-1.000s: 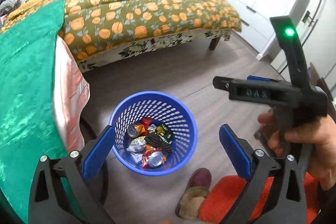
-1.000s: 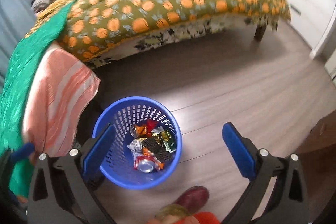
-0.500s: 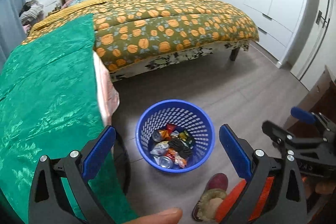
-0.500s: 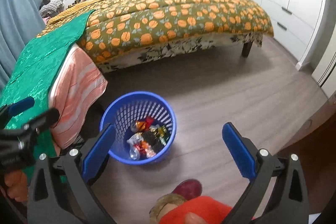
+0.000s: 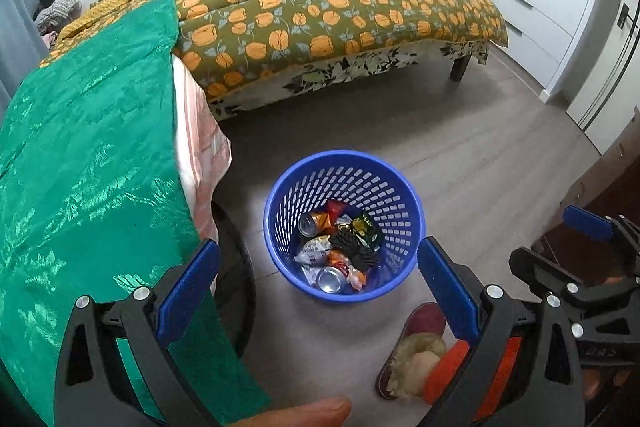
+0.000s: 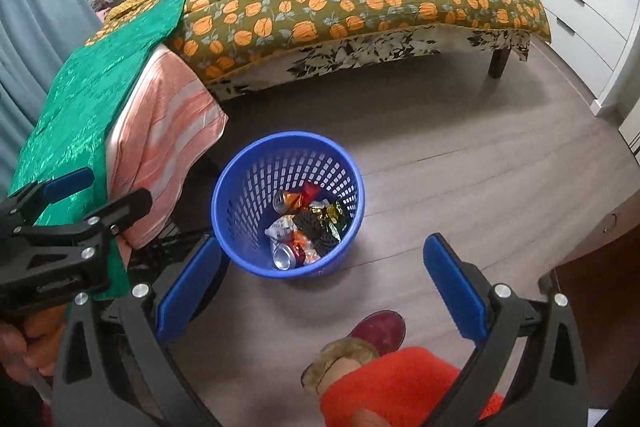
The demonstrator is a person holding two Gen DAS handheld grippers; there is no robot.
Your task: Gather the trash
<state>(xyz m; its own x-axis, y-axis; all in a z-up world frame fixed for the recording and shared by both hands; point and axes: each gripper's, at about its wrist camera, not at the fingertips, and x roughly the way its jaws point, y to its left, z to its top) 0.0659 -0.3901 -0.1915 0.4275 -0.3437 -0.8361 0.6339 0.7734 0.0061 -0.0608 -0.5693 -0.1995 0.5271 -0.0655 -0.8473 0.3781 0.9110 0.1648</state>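
A: Start at the left. What is there?

B: A green cloth [image 5: 88, 163] draped over a pink striped cover [image 6: 168, 131], hanging beside the bed with the orange-flowered quilt [image 5: 328, 11]. The left gripper [image 5: 320, 291] is held above the floor with its blue pads spread wide and nothing between them.

A: And the trash?

B: All of it lies in the blue basket [image 5: 404, 227], which stands upright on the wooden floor [image 6: 480, 163] with its mouth facing up, just right of the hanging covers. In the left view it sits between the two spread pads.

A: Which way do the pieces point?

B: One silver can [image 5: 330, 278] lies on its side at the near wall, open end turned toward the camera. A second can [image 5: 309, 223] lies further back, its long axis running left to right, top to the left. Crumpled wrappers [image 5: 362, 227] fill the space between; they show no clear direction.

A: Further right?

B: The right gripper [image 6: 322, 287] is also spread wide and empty, the basket just ahead of its left pad. Below it a maroon slipper [image 6: 378, 329] on the person's foot rests on the floor, near the basket, with an orange trouser leg [image 6: 396, 383] above it.
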